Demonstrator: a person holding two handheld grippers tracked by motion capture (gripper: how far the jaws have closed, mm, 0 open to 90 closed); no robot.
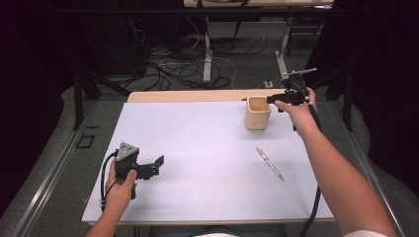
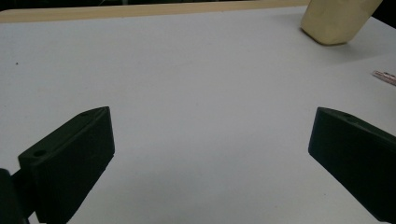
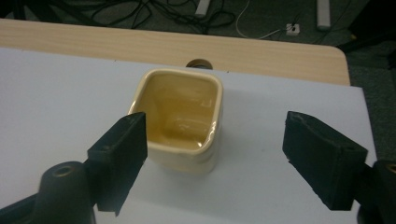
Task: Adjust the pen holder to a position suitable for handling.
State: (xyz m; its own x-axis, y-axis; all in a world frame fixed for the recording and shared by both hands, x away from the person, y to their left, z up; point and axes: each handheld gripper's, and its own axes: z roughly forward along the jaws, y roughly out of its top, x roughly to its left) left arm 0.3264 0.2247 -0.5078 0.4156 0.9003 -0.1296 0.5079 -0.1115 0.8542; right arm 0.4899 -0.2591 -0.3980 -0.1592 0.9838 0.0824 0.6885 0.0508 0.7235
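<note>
Your right gripper [image 1: 259,99] hovers wide over the cup [image 1: 257,113] near the table's [image 1: 197,148] far-right corner (left gripper [image 1: 159,165] wide too, near-left).

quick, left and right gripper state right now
Left gripper: open, holding nothing, over the bare white sheet.
Right gripper: open, holding nothing, jaws apart just above the cream cup.

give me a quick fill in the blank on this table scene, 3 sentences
1. The cup stands upright and is ____ inside.
2. The jaws of the right hand-held gripper are ____, with the cup ahead of them.
3. The pen lies on the white sheet, nearer the ____ hand-held gripper than the other.

Missing words: empty; open; right
</note>
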